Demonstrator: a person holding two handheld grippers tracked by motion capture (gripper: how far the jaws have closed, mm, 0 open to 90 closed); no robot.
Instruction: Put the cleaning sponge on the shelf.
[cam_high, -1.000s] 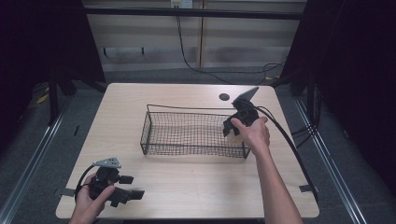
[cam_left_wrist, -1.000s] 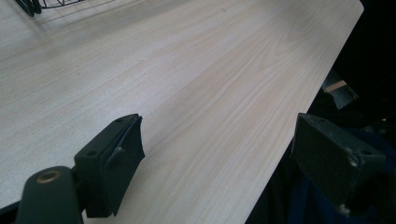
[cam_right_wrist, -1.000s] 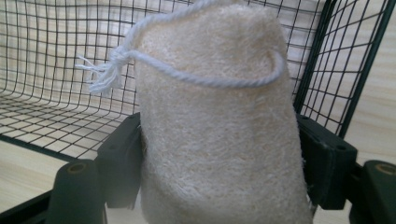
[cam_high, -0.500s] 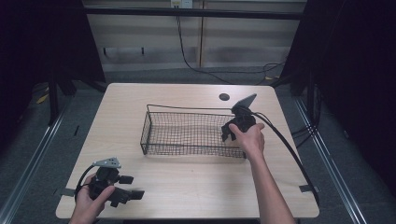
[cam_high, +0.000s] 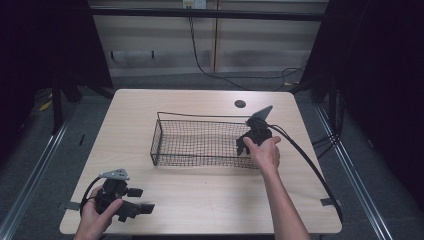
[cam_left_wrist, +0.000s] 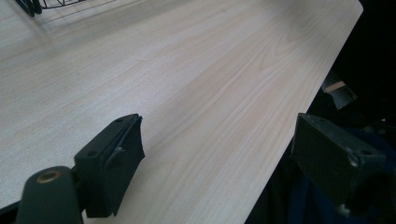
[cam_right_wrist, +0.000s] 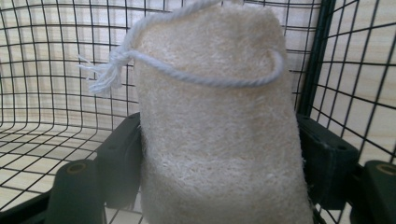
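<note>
The right gripper (cam_right_wrist: 219, 154) squeezes a loofah pad (cam_right_wrist: 215, 116) (with string loop) inside the wire basket (cam_high: 200, 145); next, let go. The left gripper (cam_left_wrist: 219, 163) waits open.

table (cam_high: 200, 200): pale wood (round hole at far edge) | on it: wire basket (cam_high: 200, 145), mid-table

Right gripper (cam_high: 243, 146) with loofah pad (cam_right_wrist: 215, 121) clamped in its jaws has dropped lower, now down inside wire basket's (cam_high: 200, 142) right end.
</note>
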